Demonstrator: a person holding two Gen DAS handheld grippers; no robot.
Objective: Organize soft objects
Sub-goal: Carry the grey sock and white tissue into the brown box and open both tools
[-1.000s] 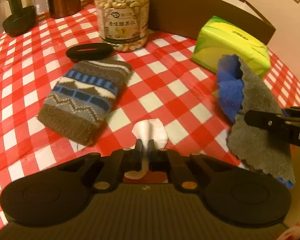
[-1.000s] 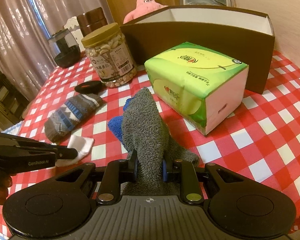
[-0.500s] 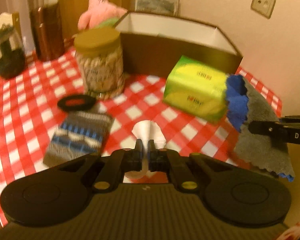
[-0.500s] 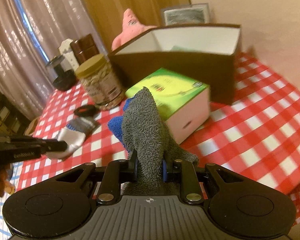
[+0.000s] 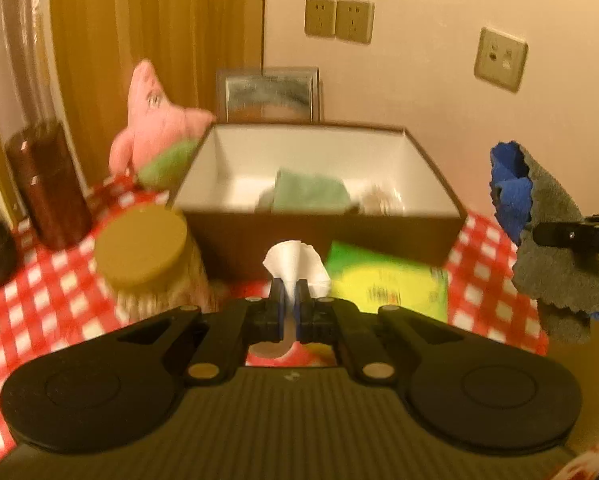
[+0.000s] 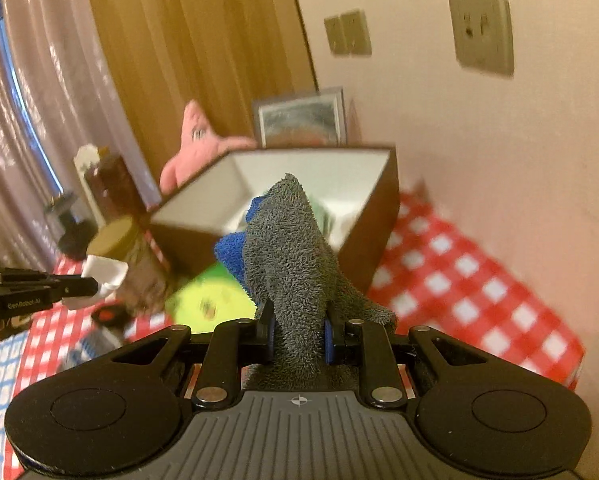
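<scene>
Left wrist view: the left gripper (image 5: pixel 289 300) pinched a small white cloth (image 5: pixel 295 260) between its nearly closed fingers (image 5: pixel 276 304), the cloth standing up above the tips. Beyond it stood an open brown box (image 5: pixel 319 232) with a white interior, in which a green folded cloth (image 5: pixel 309 194) lay. A green tissue pack (image 5: pixel 387 284) lay in front of the box on the red-checked tablecloth (image 5: pixel 43 300), with a gold-lidded jar (image 5: pixel 143 248) to its left and a pink plush toy (image 5: pixel 155 120) behind the box's left corner. At the right edge, the right gripper's finger tip clamped a grey-and-blue towel (image 5: pixel 555 248), which hung clear of the table.

Right wrist view: the right gripper (image 6: pixel 299 332) held the grey-and-blue towel (image 6: pixel 295 264) between its fingers (image 6: pixel 331 340), which pressed on the bunched fabric; the towel's peak overlapped the box (image 6: pixel 379 216) in the picture. The left gripper (image 6: pixel 87 286) appeared at the left, holding the white cloth (image 6: pixel 103 276).
</scene>
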